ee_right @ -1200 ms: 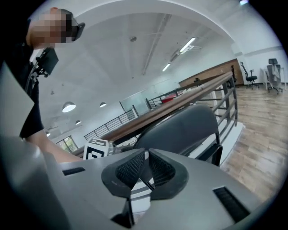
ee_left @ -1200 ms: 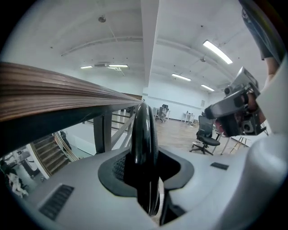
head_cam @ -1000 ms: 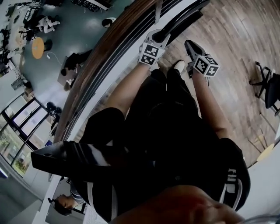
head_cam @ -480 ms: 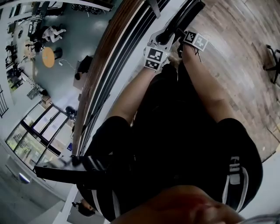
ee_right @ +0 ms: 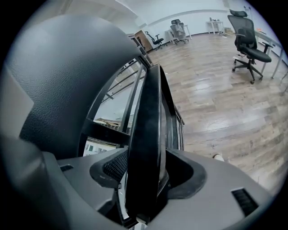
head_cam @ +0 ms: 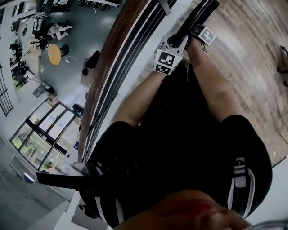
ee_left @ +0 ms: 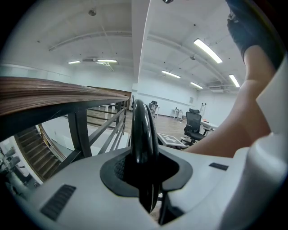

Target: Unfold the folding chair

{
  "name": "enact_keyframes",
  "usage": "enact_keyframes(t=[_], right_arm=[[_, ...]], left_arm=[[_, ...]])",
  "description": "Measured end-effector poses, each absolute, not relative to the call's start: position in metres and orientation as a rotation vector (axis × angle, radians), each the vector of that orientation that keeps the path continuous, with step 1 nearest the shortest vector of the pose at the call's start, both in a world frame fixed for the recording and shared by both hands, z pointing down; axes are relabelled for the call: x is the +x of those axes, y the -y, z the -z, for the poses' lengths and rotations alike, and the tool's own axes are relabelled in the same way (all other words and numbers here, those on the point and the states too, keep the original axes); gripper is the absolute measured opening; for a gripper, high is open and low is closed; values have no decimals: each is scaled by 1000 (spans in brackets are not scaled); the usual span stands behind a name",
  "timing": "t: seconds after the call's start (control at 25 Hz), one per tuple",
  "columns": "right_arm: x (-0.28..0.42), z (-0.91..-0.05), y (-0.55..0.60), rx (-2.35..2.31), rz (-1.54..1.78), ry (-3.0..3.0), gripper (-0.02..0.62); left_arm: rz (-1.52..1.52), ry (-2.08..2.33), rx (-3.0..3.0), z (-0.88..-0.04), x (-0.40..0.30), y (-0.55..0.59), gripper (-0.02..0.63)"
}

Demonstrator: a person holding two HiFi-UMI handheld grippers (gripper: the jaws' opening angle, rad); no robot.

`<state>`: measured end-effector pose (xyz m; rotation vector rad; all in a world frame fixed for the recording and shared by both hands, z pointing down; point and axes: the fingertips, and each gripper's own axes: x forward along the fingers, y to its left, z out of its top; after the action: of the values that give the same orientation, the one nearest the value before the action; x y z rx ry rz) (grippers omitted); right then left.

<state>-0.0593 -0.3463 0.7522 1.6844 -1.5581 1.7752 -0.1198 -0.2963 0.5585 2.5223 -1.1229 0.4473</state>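
At upper centre of the head view, two bare forearms reach away. The left gripper (head_cam: 176, 39) and right gripper (head_cam: 197, 31) sit side by side on the one black folding chair (head_cam: 204, 11), just beside a wooden railing (head_cam: 121, 49). Left gripper view only: its jaws, just closing, clamp a glossy chair tube. Right gripper view only: its jaws, just opening, stand loose around a chair edge, with a gap at the right pad. Three office chairs (ee_right: 246, 33) stand on the wood floor (ee_right: 225, 112).
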Motion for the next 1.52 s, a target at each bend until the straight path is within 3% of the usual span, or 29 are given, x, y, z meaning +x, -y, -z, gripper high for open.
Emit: enact_keyframes(t=[0.12, 0.24, 0.32, 1.52], right_arm=[[-54, -765, 345, 1721, -1771, 1538, 235], [-59, -758, 346, 1721, -1802, 1559, 162], [-62, -753, 346, 1703, -1805, 1585, 152], [97, -820, 253, 1445, -2204, 1959, 149]], left_arm=[[-450, 1118, 2525, -562, -115, 294, 77], [-449, 1112, 2525, -561, -115, 292, 77], [-447, 1114, 2522, -559, -118, 292, 77], [-344, 1021, 2414, -595, -121, 304, 75]])
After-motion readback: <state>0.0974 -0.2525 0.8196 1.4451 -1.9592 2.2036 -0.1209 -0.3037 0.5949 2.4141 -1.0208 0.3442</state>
